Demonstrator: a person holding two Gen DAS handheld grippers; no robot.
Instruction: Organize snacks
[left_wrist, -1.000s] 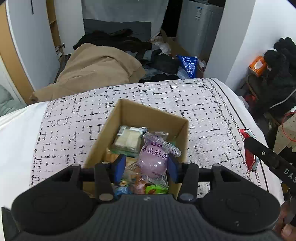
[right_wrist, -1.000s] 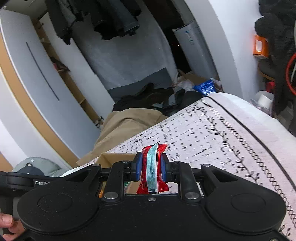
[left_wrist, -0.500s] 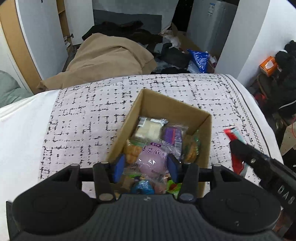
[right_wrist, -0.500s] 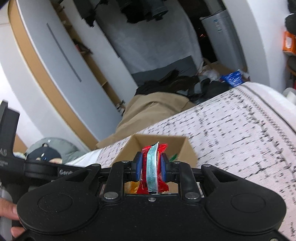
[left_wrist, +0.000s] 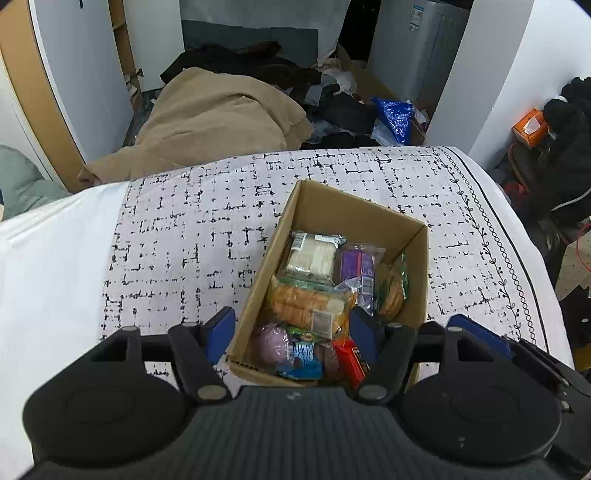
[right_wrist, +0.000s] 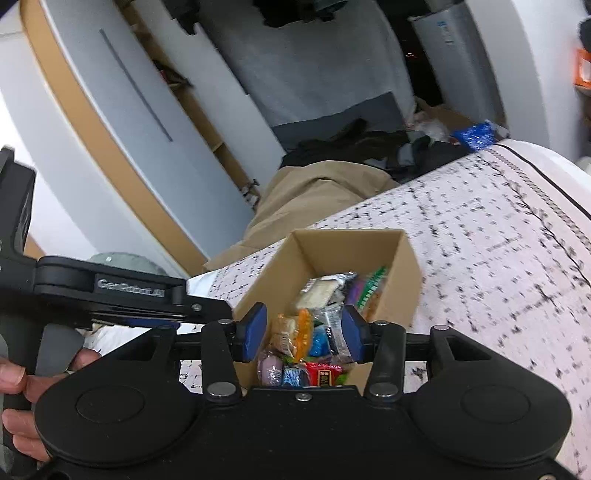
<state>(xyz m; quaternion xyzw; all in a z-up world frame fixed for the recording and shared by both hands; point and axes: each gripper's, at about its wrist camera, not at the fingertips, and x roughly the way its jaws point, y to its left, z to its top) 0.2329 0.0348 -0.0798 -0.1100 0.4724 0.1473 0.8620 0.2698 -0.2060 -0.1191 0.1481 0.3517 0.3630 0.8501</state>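
1. Cardboard box (left_wrist: 354, 218) on bed (left_wrist: 177, 236), packed with snacks (left_wrist: 314, 295).
2. Left gripper (left_wrist: 293, 336) and right gripper (right_wrist: 304, 332): both spread, empty, above box.
3. Drop step apparently finished; next, fetch any remaining snack.

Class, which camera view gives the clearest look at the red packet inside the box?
The left wrist view: the red packet is sharp and lit at the near end of the box. In the right wrist view it is blurred and partly cut off by the gripper body.
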